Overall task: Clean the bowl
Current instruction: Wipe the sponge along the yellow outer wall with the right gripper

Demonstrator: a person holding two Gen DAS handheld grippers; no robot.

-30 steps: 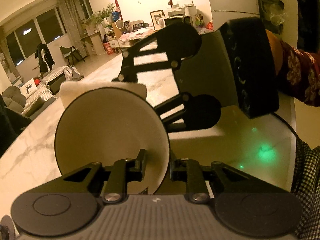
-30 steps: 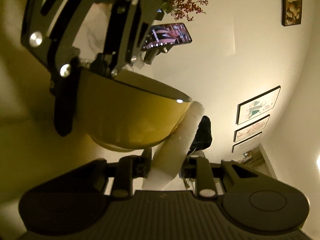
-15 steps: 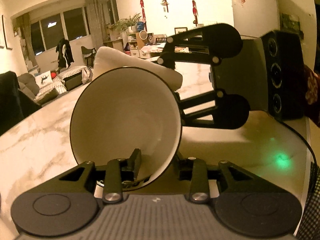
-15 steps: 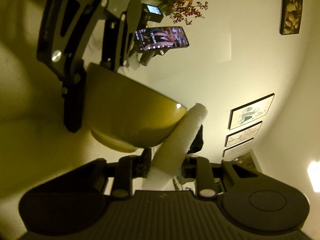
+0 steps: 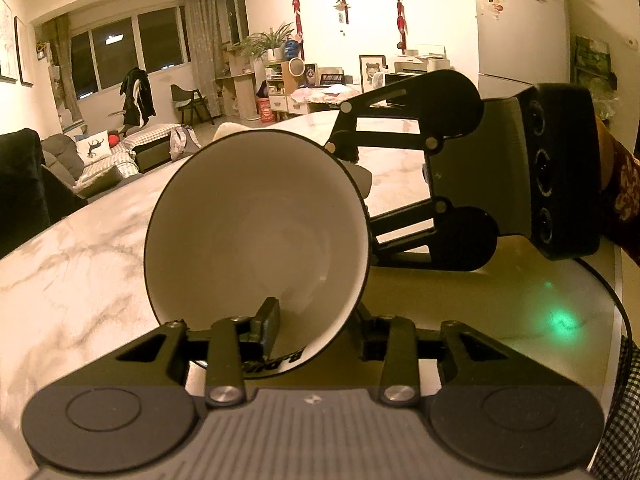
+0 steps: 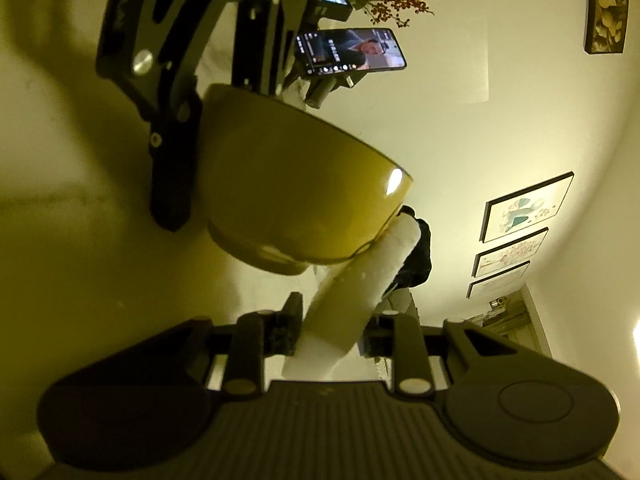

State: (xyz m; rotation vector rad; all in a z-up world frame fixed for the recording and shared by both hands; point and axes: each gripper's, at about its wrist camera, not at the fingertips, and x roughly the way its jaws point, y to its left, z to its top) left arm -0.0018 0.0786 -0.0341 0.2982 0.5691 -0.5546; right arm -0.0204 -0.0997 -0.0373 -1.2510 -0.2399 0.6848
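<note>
The round white-inside bowl [image 5: 256,236] now tips more upright, at 12 o'clock from the left gripper [image 5: 316,328] pinching its rim. The right gripper [image 6: 332,328] squeezes a white sponge [image 6: 356,292] under the rim; hard rubbing could knock the bowl loose.

Marble table [image 5: 72,248] — phone [image 6: 351,53], fridge [image 5: 520,28]

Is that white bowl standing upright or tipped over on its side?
Tipped. The white round bowl is held off the marble table by the left gripper, its opening facing the camera, its inside looking empty.
</note>
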